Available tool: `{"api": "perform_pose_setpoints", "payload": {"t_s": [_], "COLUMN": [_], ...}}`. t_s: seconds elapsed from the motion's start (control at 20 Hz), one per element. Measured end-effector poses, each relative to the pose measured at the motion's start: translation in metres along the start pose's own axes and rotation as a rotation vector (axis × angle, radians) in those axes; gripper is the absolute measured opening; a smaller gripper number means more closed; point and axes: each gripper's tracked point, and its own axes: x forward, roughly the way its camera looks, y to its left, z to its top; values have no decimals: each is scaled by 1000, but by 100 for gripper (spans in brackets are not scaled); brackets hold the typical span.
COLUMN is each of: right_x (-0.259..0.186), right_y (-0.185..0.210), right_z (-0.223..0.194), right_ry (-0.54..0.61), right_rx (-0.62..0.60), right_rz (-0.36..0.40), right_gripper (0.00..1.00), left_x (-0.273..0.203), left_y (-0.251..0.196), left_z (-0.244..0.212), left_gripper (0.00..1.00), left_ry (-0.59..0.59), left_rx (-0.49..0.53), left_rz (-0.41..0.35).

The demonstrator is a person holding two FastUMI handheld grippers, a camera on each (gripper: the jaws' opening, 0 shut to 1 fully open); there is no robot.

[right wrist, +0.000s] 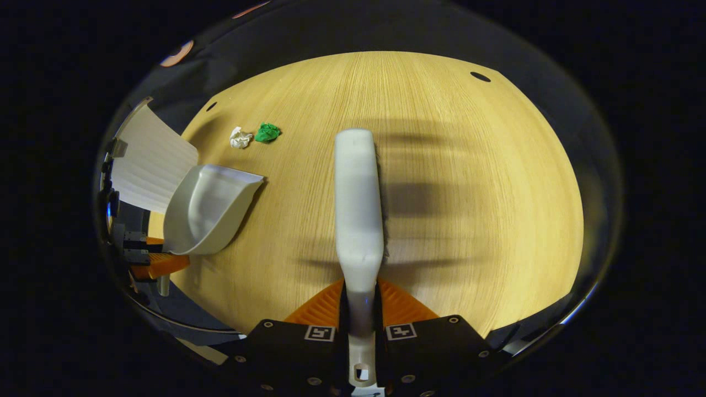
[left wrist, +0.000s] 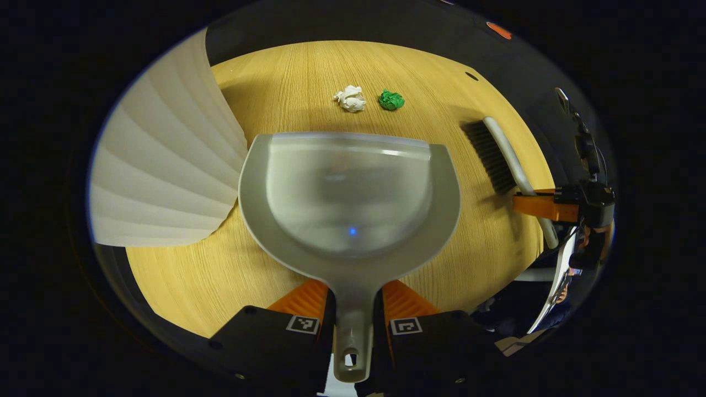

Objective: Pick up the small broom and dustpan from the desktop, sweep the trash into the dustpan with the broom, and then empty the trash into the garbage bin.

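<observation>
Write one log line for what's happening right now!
left gripper shut on dustpan | right gripper shut on broom | white wad, green wad unswept

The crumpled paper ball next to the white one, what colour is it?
Green; the crumpled green paper ball shows best in the left gripper view.

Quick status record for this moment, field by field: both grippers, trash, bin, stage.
left gripper: shut on the dustpan handle
right gripper: shut on the broom handle
trash: white paper ball and green paper ball, side by side on the desktop, beyond the dustpan's lip
garbage bin: white, ribbed, beside the dustpan
stage: tools held, trash not yet swept
</observation>
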Motion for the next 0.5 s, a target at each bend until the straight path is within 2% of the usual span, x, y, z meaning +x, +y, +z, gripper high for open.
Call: {"api": "perform_pose_setpoints", "payload": {"t_s": [0.2,0.4,0.5], "right_x": [-6,-6,-2], "right_y": [-4,1,13], "right_z": [27,89,119], "right_ry": [-50,-120,-136], "right_rx": [-42,-175,-227], "right_rz": [-35,-58,-30], "right_gripper": [15,14,14], "left_x": [2,1,-4], "left_y": [4,8,9], "left_z": [0,1,2], "left_gripper": [31,31,31], "left_ry": [-30,-49,-49], "left_rx": [75,106,108], "left_rz": [-7,-10,-6]}}
